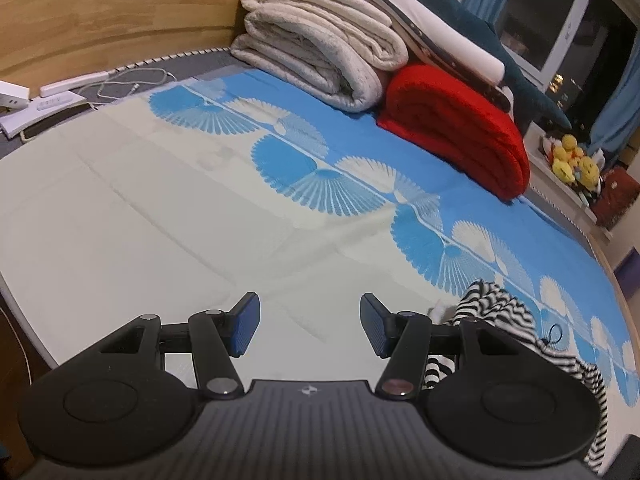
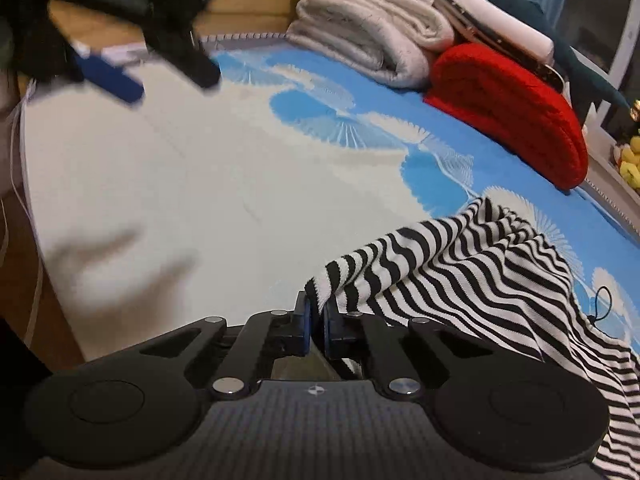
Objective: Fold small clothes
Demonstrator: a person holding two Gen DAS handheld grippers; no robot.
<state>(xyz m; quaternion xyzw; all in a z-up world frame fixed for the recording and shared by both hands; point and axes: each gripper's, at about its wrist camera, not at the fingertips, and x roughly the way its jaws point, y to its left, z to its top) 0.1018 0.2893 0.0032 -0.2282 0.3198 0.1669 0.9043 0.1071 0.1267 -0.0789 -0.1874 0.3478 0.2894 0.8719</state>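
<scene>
A black-and-white striped garment (image 2: 460, 272) lies crumpled on the bed sheet (image 2: 180, 184) at the lower right. My right gripper (image 2: 316, 320) is shut on a corner of it and holds that corner lifted off the sheet. The garment also shows in the left wrist view (image 1: 504, 320), to the right of my left gripper (image 1: 310, 326), which is open and empty above the pale part of the sheet (image 1: 140, 220). The left gripper also appears blurred at the upper left of the right wrist view (image 2: 160, 76).
Folded cream blankets (image 1: 320, 48) and a red folded blanket (image 1: 460, 128) are stacked at the far side of the bed. A power strip and white cables (image 1: 60, 96) lie at the far left by the wooden headboard (image 1: 100, 12). Yellow plush toys (image 1: 572, 160) sit by the window.
</scene>
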